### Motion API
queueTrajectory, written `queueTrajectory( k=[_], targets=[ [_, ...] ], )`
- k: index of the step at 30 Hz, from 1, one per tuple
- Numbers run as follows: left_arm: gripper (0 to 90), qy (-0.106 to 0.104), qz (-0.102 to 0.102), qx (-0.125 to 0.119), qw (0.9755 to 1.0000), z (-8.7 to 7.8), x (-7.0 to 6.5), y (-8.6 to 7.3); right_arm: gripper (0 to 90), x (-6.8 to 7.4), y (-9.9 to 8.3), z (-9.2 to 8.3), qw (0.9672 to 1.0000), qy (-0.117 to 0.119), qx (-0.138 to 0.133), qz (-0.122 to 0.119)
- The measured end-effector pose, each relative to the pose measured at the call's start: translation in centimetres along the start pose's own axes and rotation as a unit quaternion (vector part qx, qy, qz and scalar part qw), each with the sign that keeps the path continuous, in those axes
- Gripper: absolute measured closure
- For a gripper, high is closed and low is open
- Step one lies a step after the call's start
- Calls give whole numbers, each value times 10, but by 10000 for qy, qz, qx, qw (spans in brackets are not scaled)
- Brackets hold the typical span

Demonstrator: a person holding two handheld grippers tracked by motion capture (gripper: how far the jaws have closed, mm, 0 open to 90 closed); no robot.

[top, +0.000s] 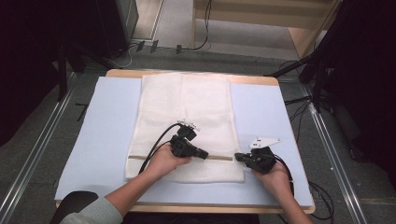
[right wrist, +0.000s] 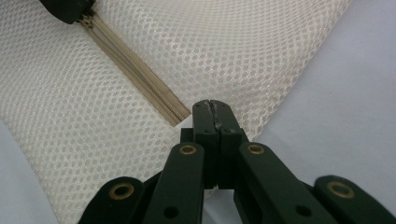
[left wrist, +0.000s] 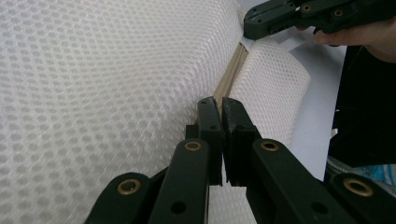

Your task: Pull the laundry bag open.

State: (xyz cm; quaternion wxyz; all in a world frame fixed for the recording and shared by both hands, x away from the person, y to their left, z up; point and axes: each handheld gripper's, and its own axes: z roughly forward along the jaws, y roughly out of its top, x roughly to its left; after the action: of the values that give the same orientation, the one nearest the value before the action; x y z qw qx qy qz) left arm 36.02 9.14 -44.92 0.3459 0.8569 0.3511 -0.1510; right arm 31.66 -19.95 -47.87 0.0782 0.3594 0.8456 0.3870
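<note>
The white mesh bag (top: 187, 126) lies flat beneath both grippers. The left gripper (top: 204, 154), jaws closed, sits on the tan zipper (right wrist: 140, 79) line. The right gripper (right wrist: 215, 112), jaws pinched narrow on the bag's edge, sits just beyond the zipper's end.

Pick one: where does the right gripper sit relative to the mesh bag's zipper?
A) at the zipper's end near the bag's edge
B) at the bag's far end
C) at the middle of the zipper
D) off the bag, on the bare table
A: the right gripper rests, jaws shut, on the mesh bag beside the end of the tan zipper, near the bag's edge.
</note>
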Motion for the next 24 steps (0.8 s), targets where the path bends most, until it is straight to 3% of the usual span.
queueTrajectory(
  k=[11, 16, 19, 24],
  targets=[
    [890, -1, -104, 3, 9999, -17, 7, -8, 900, 0, 0, 0, 10000, -4, 9, -21],
    [890, 75, -43, 5, 10000, -21, 7, -10, 900, 0, 0, 0, 10000, -16, 16, -18],
    [890, 53, -161, 33, 9999, -27, 12, -13, 900, 1, 0, 0, 10000, -25, 21, -21],
    [890, 100, -185, 36, 9998, -38, 17, -19, 900, 1, 0, 0, 10000, -24, 25, -18]
  ],
)
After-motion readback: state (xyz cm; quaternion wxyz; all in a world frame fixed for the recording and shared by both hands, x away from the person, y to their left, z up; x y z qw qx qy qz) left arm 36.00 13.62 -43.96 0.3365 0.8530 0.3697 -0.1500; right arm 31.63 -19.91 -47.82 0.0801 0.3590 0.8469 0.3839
